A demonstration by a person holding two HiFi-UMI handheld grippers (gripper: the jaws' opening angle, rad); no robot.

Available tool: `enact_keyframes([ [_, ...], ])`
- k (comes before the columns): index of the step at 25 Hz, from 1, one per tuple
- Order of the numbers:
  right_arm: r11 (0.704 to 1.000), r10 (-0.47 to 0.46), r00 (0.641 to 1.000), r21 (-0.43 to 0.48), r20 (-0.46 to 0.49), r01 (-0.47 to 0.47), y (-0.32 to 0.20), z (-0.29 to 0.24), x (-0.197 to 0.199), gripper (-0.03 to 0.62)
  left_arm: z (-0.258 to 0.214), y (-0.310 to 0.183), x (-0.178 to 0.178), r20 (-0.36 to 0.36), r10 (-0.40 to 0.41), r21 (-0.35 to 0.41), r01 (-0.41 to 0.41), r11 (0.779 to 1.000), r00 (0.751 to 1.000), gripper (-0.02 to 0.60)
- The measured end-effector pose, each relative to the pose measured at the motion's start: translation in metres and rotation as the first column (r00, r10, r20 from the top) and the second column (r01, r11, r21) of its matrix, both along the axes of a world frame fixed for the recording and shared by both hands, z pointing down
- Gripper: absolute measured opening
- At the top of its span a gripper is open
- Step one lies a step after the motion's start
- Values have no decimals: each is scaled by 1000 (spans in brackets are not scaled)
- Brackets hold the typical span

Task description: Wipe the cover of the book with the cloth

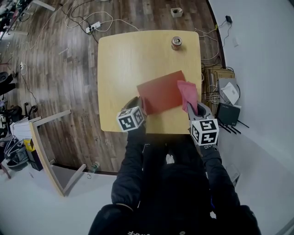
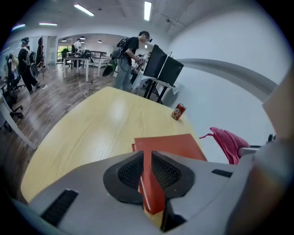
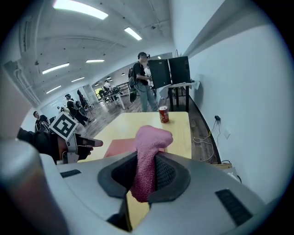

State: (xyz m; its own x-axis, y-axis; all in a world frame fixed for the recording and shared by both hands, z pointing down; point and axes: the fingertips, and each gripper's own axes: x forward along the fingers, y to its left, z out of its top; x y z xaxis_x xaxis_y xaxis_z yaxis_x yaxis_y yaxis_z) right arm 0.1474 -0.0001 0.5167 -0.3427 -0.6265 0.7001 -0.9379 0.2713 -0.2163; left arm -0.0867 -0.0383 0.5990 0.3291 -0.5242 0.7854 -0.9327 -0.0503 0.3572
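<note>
- Surface: we log one pale wooden table with rounded corners. It stands on a dark plank floor strewn with white cables, beside a white wall.
- Room: an open office with ceiling strip lights, black monitors on a desk and people standing further back.
- One red drinks can, upright near the table's far edge, well apart from the book.
- One red hardcover book, on the table's near right part. Its long axis runs left to right in the head view, with the right end angled slightly away from us.
- Left gripper: jaws closed on the book's near left end.
- Right gripper: jaws pinching one pink knitted cloth, which overlaps the book's right end. We cannot tell whether they touch.
</note>
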Motion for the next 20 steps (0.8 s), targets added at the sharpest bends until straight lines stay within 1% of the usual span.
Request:
enact_keyframes([
  [2,999,-13,1000,53,4,12,-5,-26,-3,78,-28,-5,8,-10,14,59,-13,998,1000,63],
  [4,994,-24,1000,111,19,22,-12,-52,-9,78,-61,-11,20,-21,33,126,-30,992,999,63],
  [6,986,-32,999,163,42,25,-17,-78,-14,78,-95,-14,35,-33,58,190,-51,981,998,63],
  [8,977,-41,998,212,57,28,-21,-106,-21,78,-133,-16,47,-32,80,260,-69,963,996,49],
  [11,956,-62,996,291,63,41,-25,-145,-30,78,-190,-16,58,-22,87,368,-73,927,996,35],
  [14,928,-92,994,368,55,65,-25,-179,-37,78,-237,-15,67,-10,94,456,-79,887,996,34],
  [17,897,-116,992,434,56,80,-26,-213,-46,78,-279,-18,70,21,107,532,-102,841,994,34],
  [20,869,-126,990,488,60,81,-23,-243,-51,77,-313,-15,72,31,108,594,-105,797,994,34],
])
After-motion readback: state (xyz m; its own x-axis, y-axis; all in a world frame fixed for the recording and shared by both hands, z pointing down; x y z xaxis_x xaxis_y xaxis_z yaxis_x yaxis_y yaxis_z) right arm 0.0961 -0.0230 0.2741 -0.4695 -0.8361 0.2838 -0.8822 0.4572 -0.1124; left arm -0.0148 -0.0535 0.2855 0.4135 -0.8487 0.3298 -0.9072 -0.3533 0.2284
